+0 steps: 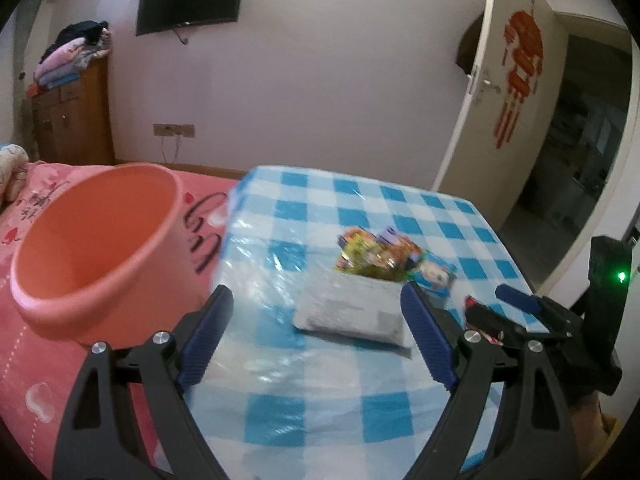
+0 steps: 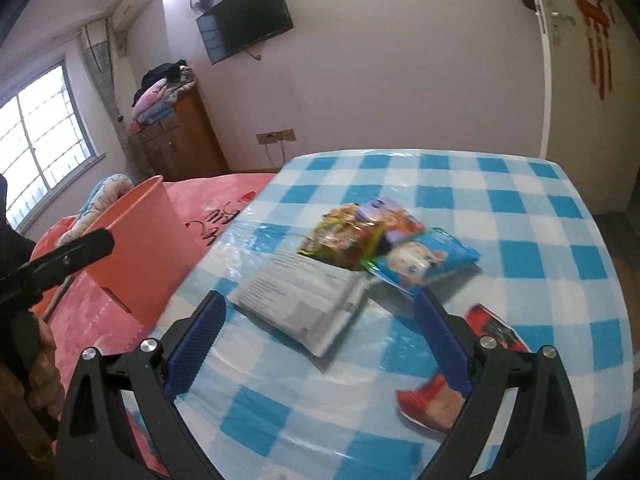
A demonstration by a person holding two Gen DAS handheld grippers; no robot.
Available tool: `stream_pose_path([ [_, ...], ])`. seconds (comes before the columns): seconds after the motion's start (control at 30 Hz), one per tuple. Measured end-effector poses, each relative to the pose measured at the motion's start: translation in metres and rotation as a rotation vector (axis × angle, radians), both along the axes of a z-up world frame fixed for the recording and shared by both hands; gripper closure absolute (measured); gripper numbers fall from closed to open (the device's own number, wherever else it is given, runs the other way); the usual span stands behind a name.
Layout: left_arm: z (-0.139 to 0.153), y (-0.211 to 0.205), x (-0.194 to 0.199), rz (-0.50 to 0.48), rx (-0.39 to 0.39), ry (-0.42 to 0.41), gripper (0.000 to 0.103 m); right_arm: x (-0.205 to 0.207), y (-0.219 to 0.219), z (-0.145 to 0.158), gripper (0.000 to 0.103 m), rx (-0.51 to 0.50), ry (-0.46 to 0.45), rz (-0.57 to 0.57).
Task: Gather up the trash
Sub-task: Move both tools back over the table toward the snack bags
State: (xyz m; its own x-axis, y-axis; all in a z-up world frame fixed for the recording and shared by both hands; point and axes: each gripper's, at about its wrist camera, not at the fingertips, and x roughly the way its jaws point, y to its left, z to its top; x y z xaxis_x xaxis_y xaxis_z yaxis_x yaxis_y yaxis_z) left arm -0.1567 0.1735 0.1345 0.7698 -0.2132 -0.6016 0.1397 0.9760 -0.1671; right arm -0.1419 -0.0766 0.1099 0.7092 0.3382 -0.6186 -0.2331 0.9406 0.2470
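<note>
Left gripper (image 1: 316, 312) wide open, empty, above checked cloth (image 1: 400, 204). Right gripper (image 2: 320, 320) likewise (nothing held). White packet (image 2: 304, 300), snack wrappers (image 2: 352, 236), red wrapper (image 2: 436, 400) on cloth; pink bin (image 1: 100, 252) beside, on bed.

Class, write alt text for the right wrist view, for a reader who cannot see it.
Open tongs hover over a blue checked tablecloth holding a grey mailer bag, colourful snack wrappers, a blue packet and a red wrapper. A pink bin stands left on the pink bedspread.
</note>
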Motion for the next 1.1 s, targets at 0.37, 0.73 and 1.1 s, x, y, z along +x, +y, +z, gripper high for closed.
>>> stream_pose_path([
  [0.37,-0.028,-0.053,0.009,-0.119,0.029,0.094,0.017,-0.001,-0.066,-0.014,0.009,0.071,0.064,-0.113],
  [0.73,-0.05,-0.085,0.072,-0.184,-0.053,0.237,0.017,-0.003,-0.121,-0.038,0.009,0.111,0.202,-0.196],
  [1.1,-0.085,-0.096,0.143,-0.122,-0.232,0.406,0.018,-0.008,-0.118,-0.066,0.009,0.138,0.307,-0.166],
])
